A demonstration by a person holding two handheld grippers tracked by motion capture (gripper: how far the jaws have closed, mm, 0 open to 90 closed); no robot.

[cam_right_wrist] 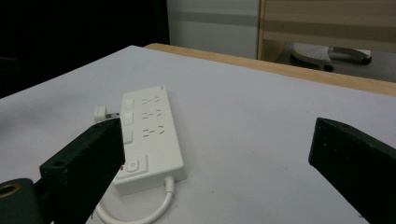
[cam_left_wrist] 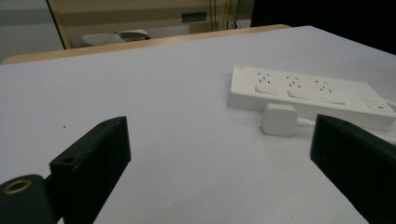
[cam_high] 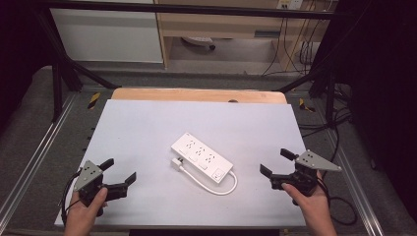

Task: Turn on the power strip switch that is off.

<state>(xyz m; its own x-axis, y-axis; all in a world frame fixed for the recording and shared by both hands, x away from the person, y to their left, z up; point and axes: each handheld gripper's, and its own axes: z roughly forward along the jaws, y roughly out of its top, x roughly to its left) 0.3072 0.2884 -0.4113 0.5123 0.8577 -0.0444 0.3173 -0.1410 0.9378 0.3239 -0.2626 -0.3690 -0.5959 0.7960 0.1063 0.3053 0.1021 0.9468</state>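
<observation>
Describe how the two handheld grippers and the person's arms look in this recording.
Both the left gripper and the right gripper are black, with two blocky jaws, a grey three-cornered plate with small holes on top, and a dark trailing cable. The forearms are bare; no sleeves or gloves show.

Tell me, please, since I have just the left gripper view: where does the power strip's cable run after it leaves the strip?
Observer: The cable loops off the power strip at its switch end and curls back to the plug lying beside the strip.
Operator: Is the right gripper near it?
Observer: The right gripper hovers right of the strip, apart from it, jaws wide open.
Operator: Which end faces that gripper?
Observer: The end with the switch, nearest in the right gripper view.
</observation>
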